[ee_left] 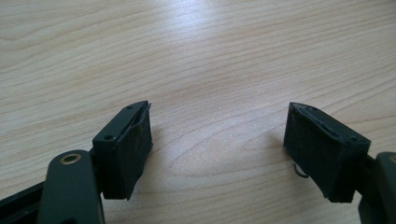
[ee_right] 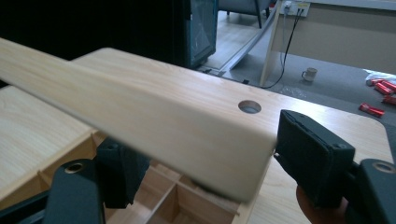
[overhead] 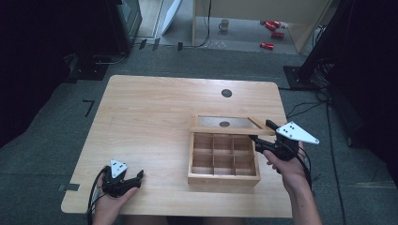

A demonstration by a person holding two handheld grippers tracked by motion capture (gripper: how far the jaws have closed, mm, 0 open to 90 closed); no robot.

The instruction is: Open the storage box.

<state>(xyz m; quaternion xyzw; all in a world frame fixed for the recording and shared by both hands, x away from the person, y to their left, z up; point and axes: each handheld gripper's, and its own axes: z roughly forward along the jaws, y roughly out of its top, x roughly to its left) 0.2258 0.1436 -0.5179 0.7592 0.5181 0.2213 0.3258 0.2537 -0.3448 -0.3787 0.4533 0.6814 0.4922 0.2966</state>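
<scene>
A wooden box [overhead: 224, 178] with several empty compartments stands on the table, right of centre. Its window lid [overhead: 225, 130] is raised off the box and tilts back along the far side. My right gripper [overhead: 260, 131] is at the lid's right front corner. In the right gripper view the lid's pale rail [ee_right: 140, 112] runs between the jaws of my right gripper [ee_right: 210, 163]; one pad [ee_right: 310, 156] meets the rail's end and the other is half hidden under it. My left gripper [overhead: 140, 177] rests at the front left, and its jaws [ee_left: 217, 140] stand wide open over bare wood.
The table [overhead: 150, 122] has a round cable hole [overhead: 226, 93] near its far edge. On the floor beyond it are a mug [overhead: 224, 24] and red items [overhead: 272, 26]. Dark equipment stands at both sides, and cables lie at the right.
</scene>
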